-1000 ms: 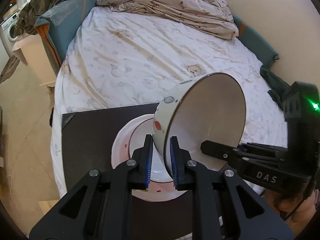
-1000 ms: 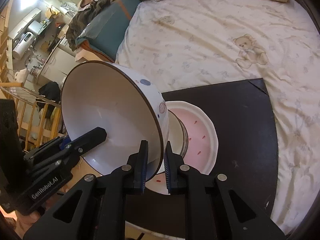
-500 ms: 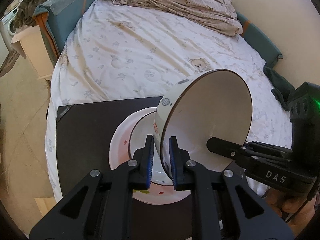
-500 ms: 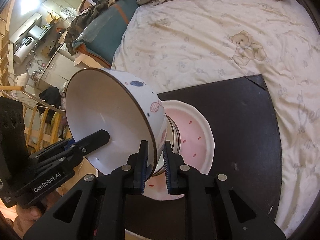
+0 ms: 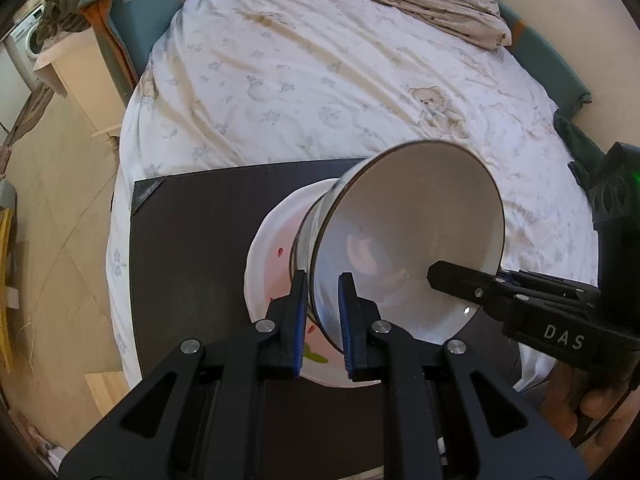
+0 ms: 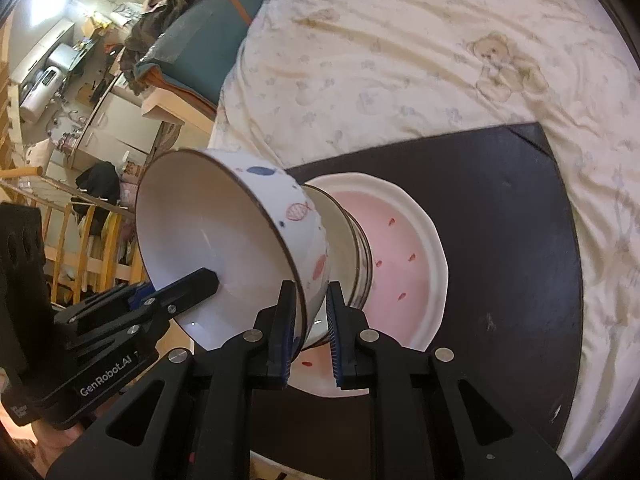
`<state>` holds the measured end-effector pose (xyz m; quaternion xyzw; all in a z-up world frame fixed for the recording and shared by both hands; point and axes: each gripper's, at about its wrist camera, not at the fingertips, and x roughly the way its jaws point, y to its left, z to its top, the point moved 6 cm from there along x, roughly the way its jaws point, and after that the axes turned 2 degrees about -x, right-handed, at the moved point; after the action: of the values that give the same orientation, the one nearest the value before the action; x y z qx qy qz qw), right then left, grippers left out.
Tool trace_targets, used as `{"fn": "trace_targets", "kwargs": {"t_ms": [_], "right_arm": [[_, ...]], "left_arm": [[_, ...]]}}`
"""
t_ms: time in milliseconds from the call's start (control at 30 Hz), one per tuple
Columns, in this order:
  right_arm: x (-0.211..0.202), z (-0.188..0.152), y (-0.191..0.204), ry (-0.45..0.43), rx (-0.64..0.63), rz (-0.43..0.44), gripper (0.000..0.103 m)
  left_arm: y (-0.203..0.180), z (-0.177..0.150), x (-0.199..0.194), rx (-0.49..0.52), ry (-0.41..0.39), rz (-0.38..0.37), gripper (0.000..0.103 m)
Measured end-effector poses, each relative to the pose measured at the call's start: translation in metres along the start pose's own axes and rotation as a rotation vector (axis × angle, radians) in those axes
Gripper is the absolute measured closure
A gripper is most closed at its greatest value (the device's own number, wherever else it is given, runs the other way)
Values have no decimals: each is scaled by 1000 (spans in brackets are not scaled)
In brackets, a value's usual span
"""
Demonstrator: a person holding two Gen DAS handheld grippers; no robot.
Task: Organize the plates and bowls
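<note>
A white bowl (image 6: pixel 224 240) with fish drawings, gripped on opposite rim edges by both tongs, had sunk since a second earlier until its base nested in a smaller bowl (image 6: pixel 352 252) on the pink plate (image 6: pixel 404 256). Its mouth faced up and back toward the cameras. The left tongs (image 5: pixel 323 316) were clenched on one rim edge, the right tongs (image 6: pixel 307 320) on the other. The plate sat on a dark worktop (image 6: pixel 500 216), with bare surface on either side, laid on a bed (image 5: pixel 320 80).
</note>
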<state>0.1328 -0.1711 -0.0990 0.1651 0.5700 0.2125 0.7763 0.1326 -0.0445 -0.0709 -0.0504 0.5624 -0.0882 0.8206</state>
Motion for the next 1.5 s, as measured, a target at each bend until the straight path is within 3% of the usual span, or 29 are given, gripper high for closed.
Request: {"fn": "trace_targets", "kwargs": {"t_ms": [333, 533, 667, 833, 1200, 1400, 1500], "right_arm": [[3, -1, -6, 9, 30, -19, 85], [0, 1, -12, -3, 53, -22, 74], [0, 2, -11, -2, 44, -21, 74], [-15, 8, -20, -66, 96, 16, 74], [-4, 15, -31, -52, 134, 21, 78], [-24, 23, -32, -122, 154, 66, 78], [-19, 26, -35, -110, 159, 63, 79]], "left_arm": [[0, 2, 1, 4, -5, 16, 91], [1, 4, -3, 4, -24, 20, 91], [8, 6, -1, -18, -28, 35, 91], [20, 11, -1, -93, -40, -20, 91], [17, 17, -5, -85, -79, -19, 91], [27, 23, -12, -115, -112, -18, 91], [29, 24, -7, -146, -97, -49, 91]]}}
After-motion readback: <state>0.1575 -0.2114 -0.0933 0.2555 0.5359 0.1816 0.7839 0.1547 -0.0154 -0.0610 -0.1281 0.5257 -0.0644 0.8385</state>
